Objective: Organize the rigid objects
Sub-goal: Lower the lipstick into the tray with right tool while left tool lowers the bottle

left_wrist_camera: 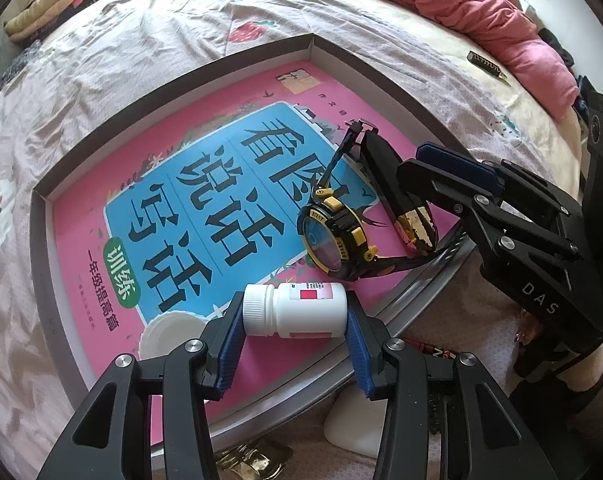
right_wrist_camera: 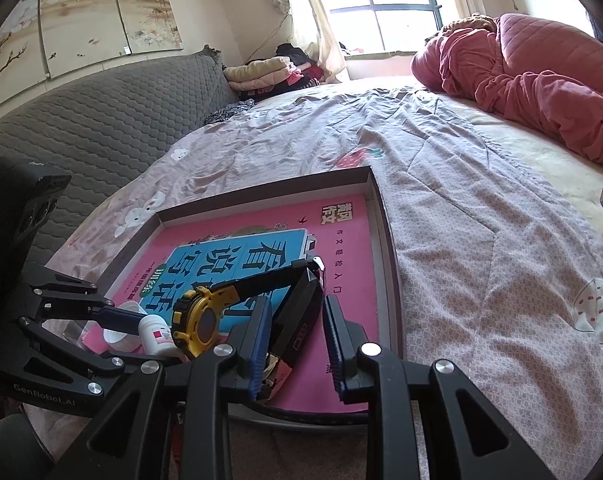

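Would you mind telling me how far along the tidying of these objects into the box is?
Done: the watch and a black case lie on the pink book in the box. In hand: the left hand-held gripper brackets the white bottle. Left: items on the bed near the box's front edge.

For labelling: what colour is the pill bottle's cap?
White, ribbed; the pill bottle's cap shows best in the left wrist view.

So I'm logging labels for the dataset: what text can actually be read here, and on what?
"看图说话写话", "训练": pink and blue workbook in the box.
"DAS": right gripper body.
"GenRobot.AI": left gripper body.
White plastic pill bottle label: too small.
Black and yellow wristwatch bezel: blurred.
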Tool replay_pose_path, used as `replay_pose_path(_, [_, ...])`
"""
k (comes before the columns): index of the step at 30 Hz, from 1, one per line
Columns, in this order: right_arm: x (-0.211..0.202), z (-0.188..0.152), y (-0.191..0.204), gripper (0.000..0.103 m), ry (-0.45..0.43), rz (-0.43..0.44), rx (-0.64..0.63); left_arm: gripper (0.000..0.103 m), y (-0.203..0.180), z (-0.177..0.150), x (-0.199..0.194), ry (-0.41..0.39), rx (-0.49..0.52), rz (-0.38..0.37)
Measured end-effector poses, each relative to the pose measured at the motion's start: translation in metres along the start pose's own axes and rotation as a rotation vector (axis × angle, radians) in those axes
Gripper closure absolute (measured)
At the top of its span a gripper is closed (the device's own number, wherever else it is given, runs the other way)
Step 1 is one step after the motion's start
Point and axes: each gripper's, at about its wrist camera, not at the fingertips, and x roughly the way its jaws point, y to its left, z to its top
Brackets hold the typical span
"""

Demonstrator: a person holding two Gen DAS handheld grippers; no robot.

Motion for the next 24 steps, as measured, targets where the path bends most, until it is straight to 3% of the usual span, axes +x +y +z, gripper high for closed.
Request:
replay_pose_path(7, [-0.0002, -0.0007, -0.0004, 0.076, -0.001, -0.002, 0.003, 0.055, -0.0004, -0.0023, -0.001, -0.022, -0.029, 0.002])
replay_pose_path(14, [-0.0004, -0.0005, 0.0002, 0.066, -0.005, 0.003, -0.003, 0.055, -0.0013, -0.0039, -0.0028, -0.037, -0.036, 0.014])
replay_pose_path(24, [-0.0025, 0.0003, 0.0027, 0.058, -0.02, 0.006, -0.018, 0.043, 0.0028, -0.0068, -0.0062, -0.056, -0.061, 0.024])
